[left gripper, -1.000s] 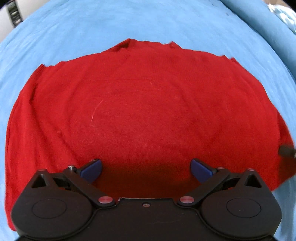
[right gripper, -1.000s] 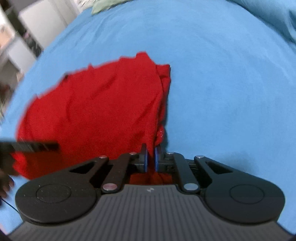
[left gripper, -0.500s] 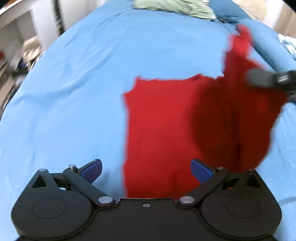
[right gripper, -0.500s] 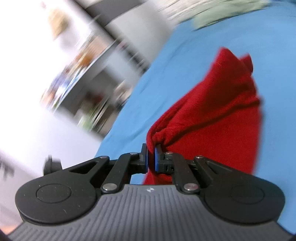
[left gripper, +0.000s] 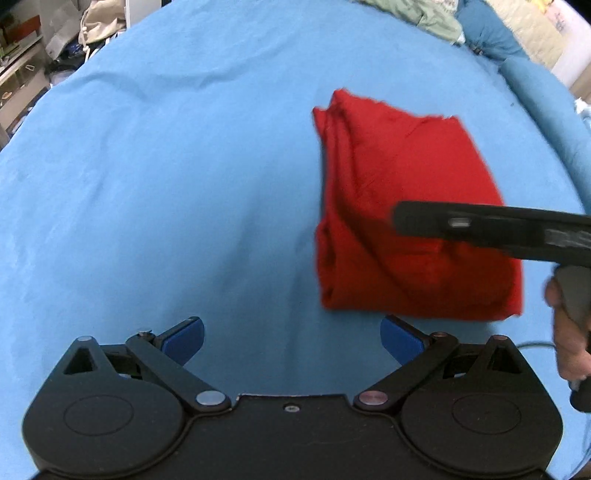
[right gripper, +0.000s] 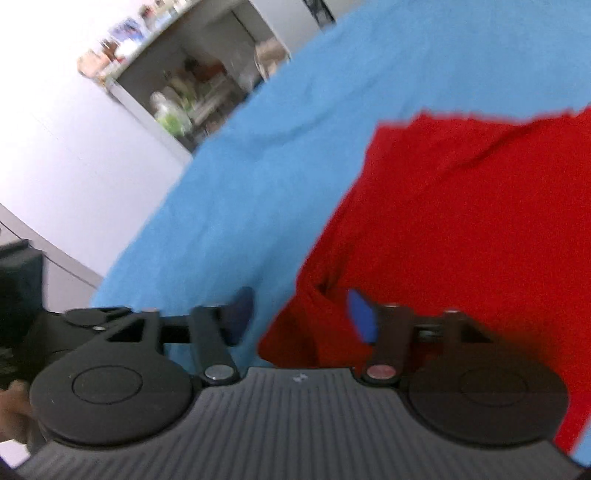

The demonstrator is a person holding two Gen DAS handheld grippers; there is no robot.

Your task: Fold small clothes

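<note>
A small red garment (left gripper: pixel 402 206) lies folded in half on the blue bed sheet (left gripper: pixel 166 177), to the right of centre in the left wrist view. My left gripper (left gripper: pixel 291 338) is open and empty, hovering over bare sheet just left of the garment's near edge. My right gripper (right gripper: pixel 301 314) is open, with the garment's folded left edge (right gripper: pixel 461 229) between and beyond its fingers. The right gripper's black body (left gripper: pixel 491 229) reaches in from the right above the garment in the left wrist view.
A pale green garment (left gripper: pixel 417 11) and blue pillows (left gripper: pixel 487 40) lie at the far end of the bed. Shelves with clutter (right gripper: pixel 184 99) stand past the bed's left side. A white wall (right gripper: pixel 55 140) is beside them.
The right gripper carried the garment's right side over onto the left half, then opened and let it go. The left gripper stayed open and drew back to the left.
</note>
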